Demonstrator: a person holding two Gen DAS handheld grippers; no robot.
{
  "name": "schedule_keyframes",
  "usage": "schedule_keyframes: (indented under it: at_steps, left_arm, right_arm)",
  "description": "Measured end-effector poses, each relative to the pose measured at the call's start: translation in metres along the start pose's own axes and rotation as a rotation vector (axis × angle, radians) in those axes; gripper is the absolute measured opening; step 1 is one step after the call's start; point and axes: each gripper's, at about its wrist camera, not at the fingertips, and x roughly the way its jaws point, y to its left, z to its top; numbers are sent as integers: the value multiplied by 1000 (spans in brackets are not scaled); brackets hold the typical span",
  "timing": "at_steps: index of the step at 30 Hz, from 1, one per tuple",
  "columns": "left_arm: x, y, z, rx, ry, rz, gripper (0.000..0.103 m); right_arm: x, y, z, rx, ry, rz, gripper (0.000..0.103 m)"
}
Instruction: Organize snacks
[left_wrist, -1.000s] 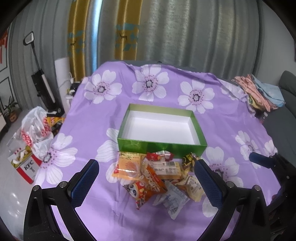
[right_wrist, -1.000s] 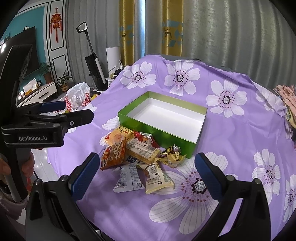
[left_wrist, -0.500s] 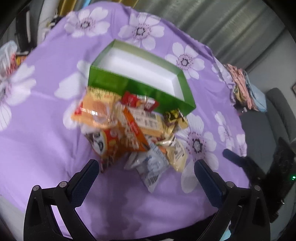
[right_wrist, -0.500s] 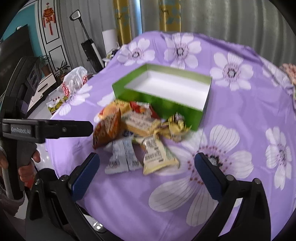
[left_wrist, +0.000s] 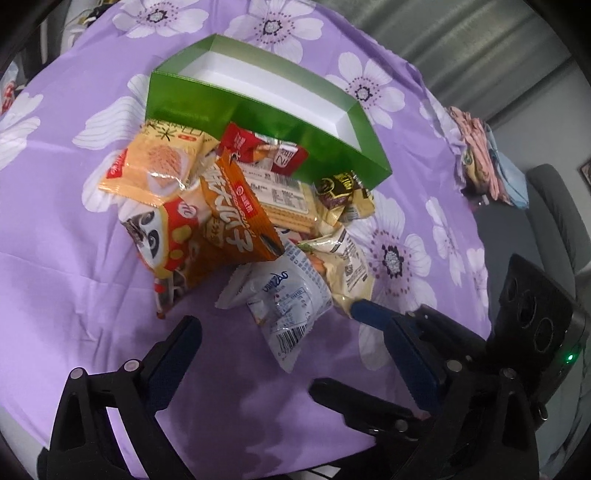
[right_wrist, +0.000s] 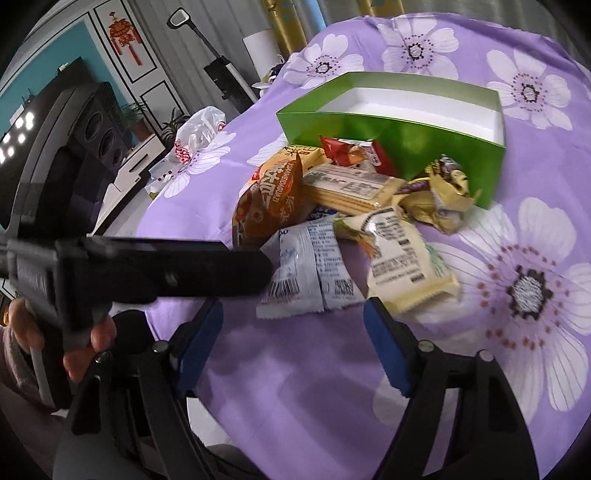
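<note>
Hovering low in the left wrist view, the left gripper (left_wrist: 295, 363) has its blue-padded fingers spread wide apart over bare purple flowered cloth (left_wrist: 66, 206), gripping nothing, with the white snack packet (left_wrist: 286, 295) just above them at frame centre. The snack pile (left_wrist: 236, 206) sits mid-frame, pressed against the near wall of the empty green box (left_wrist: 258, 114) in the upper centre. In the right wrist view the right gripper (right_wrist: 293, 347) is likewise parted and empty at lower centre, its tips just below the white packet and the cream packet (right_wrist: 402, 262).
</note>
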Motion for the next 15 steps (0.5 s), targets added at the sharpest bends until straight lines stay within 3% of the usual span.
schedule_keyframes:
  at_steps: [8,11,13,15]
  left_arm:
    - [17,13,7,-38,19,5,76]
    - [21,14,7,-37,28,13,66]
    - [23,17,7,-50,38,-2,61]
    - [22,19,6,-61,36,-12,59]
  right_arm:
    - [27,-1,14,-24,22,-1,78]
    - [36,-3,15,-17,48,-6,68]
    - [41,-4,16,-9,69,-2,56]
    - [42,-4,16,-11,69,-11,53]
